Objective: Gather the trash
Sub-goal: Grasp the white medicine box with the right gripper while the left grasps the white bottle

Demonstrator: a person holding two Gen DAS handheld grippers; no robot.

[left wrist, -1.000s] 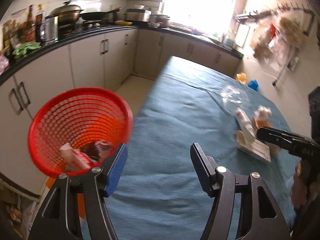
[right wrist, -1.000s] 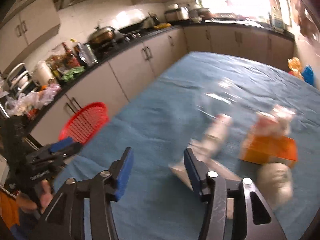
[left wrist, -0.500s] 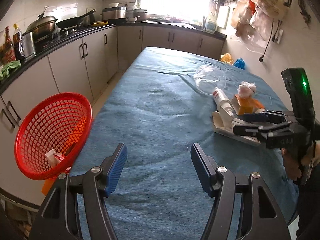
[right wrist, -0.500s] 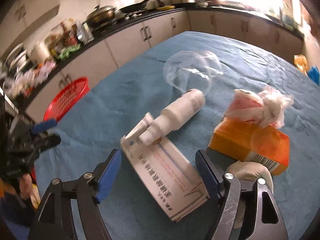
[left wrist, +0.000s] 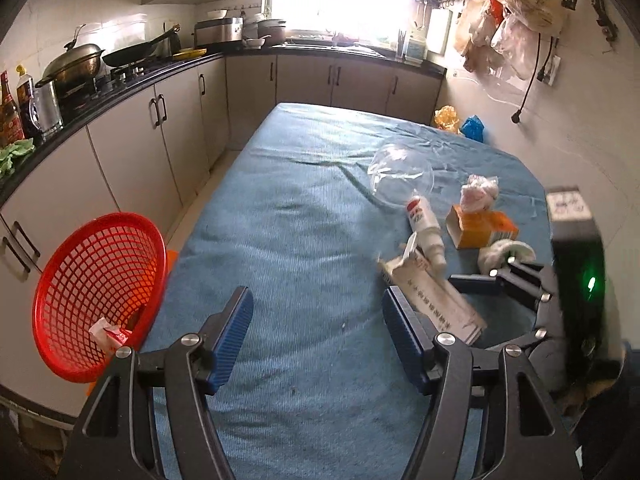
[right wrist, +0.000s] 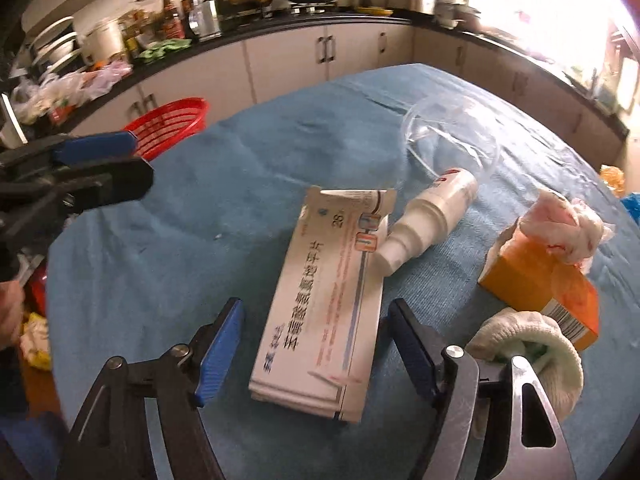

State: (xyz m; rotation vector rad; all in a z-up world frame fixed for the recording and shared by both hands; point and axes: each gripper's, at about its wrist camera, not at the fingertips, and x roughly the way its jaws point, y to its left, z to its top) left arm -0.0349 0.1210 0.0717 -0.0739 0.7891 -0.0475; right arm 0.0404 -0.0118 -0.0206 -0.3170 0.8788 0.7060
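1. Right gripper (right wrist: 316,352) is low over the table, jaws spread wide. The flat white carton (right wrist: 324,300) lies between the blue pads, but neither pad touches it, so nothing is held. The jaws were just opening further, w/ the carton coming in between them.
2. Carton: thin cardboard, long rectangle, end flap torn open at the far end, blue printed characters along its length. It lies flat on the cloth, near end between the pads.
3. White plastic bottle (right wrist: 430,216) lies on its side just right of the carton's far end, touching it; smooth cylinder w/ a narrower neck.
4. Orange cardboard box (right wrist: 536,280) sits further right, crumpled pink-white tissue (right wrist: 568,228) stuffed in its top. A knitted off-white sock-like bundle (right wrist: 532,344) lies beside the right pad.
5. Clear plastic bowl-shaped lid (right wrist: 452,132) lies beyond the bottle; thin, glossy.
6. Left gripper (left wrist: 318,340) hovers over bare cloth, jaws about half spread, empty. The carton's near corner lies just past its right pad.
7. Red plastic mesh basket (left wrist: 100,292), round, sits off the table's left edge, by the cupboards; a small red-white wrapper (left wrist: 110,334) lies inside.
8. Table (left wrist: 304,208) covered w/ ribbed blue cloth, slightly wrinkled.
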